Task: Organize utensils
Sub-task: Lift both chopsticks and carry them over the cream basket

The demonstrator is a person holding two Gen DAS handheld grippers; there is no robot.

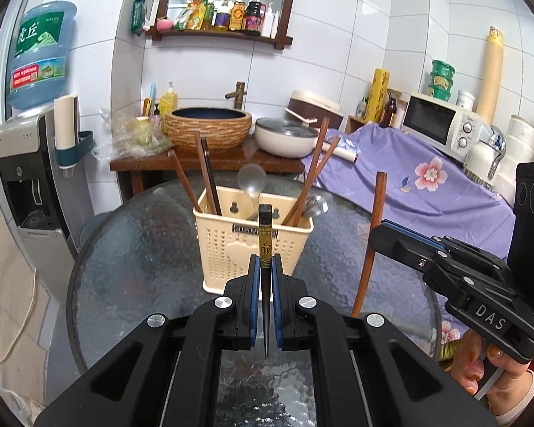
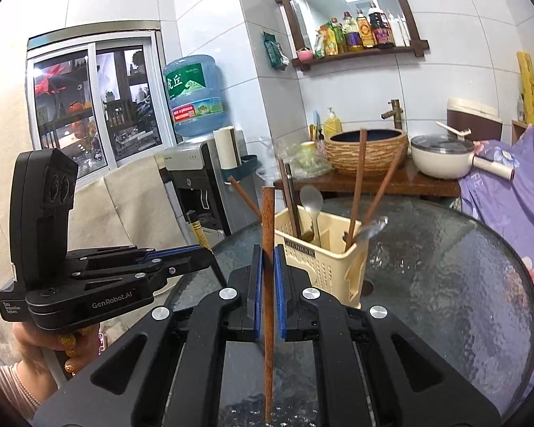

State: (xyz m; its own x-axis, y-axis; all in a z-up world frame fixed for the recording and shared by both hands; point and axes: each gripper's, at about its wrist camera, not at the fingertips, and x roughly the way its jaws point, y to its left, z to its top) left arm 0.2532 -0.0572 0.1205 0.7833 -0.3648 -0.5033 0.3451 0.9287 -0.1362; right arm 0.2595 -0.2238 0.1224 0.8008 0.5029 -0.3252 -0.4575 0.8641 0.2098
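The round textured-glass table spreads bare on both sides of the left gripper, its dark rim curving away to that gripper's left, with open glass between the fingers and the holder ahead. The left gripper's blue pads are clamped on a black chopstick with a gold band, held upright with its thin tip pointing down. To its right, the right gripper is pinched on a brown wooden chopstick, also upright; more open glass lies to that gripper's right, up to the table's edge by a purple floral cloth.

Straight ahead of the left gripper, and ahead-right of the right one, stands a cream perforated plastic utensil holder. Its compartments hold several brown chopsticks leaning outward, and metal spoons stand among them. Beyond it sit a wooden counter, a woven-pattern basin and a white lidded pot.
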